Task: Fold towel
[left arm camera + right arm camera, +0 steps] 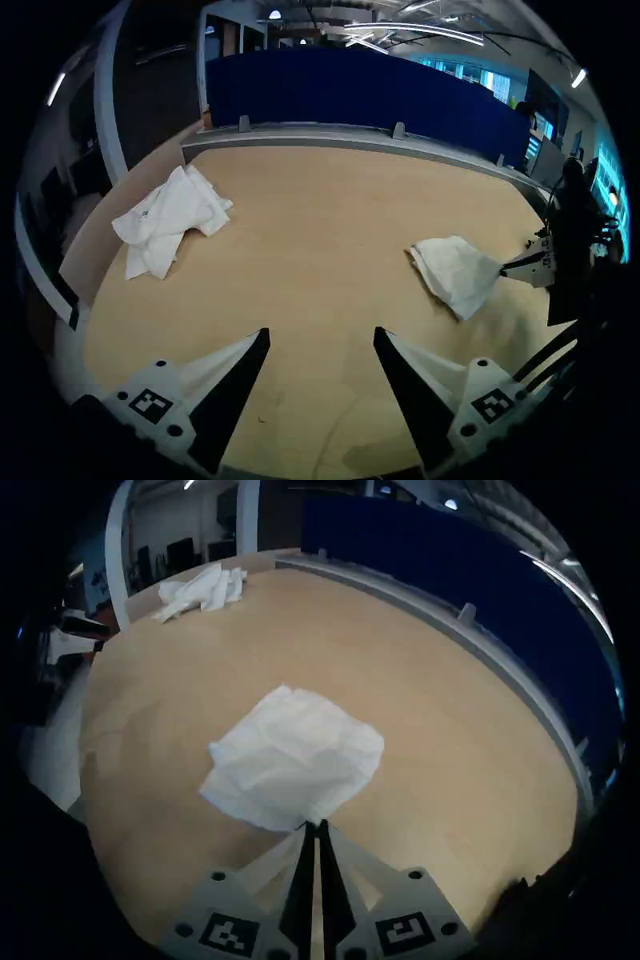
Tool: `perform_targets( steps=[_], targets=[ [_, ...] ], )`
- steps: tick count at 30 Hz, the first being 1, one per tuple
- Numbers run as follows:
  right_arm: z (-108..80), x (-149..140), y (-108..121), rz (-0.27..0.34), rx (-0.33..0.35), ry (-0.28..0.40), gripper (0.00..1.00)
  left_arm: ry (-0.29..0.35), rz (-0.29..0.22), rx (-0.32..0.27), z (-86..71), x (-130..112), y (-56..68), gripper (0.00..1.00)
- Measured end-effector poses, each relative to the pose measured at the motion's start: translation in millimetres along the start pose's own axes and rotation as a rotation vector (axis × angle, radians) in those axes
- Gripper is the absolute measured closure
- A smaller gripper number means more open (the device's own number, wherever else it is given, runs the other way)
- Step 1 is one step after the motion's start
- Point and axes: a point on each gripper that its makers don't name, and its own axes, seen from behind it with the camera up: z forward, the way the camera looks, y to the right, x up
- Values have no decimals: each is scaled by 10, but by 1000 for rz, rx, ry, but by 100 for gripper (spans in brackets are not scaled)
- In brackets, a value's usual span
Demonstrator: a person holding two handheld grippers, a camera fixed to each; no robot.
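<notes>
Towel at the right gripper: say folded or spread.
Crumpled, not neatly folded: towel has wrinkles and uneven edges; right gripper pinches its corner.

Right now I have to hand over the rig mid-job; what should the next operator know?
Left gripper: open, holding nothing, over the bare table.
Right gripper: shut on the near corner of the pinched towel, which lies rumpled on the wood.
Second towel: a crumpled heap near the table's far edge, apart from both grippers.
Done: no neat fold shows on either towel.
Left: probably take another corner of the pinched towel with the left gripper, spread and fold it, then do the heap.
</notes>
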Motion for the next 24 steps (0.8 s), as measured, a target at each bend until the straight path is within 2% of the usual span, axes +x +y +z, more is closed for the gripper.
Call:
perform_targets(
  steps=[14,24],
  targets=[
    [-467,1079,70,31,-15,221,97,61,10,-17,-83,238,50,4],
    [-786,1599,214,47,-58,325,97,104,23,-31,-170,370,54,4]
  ],
)
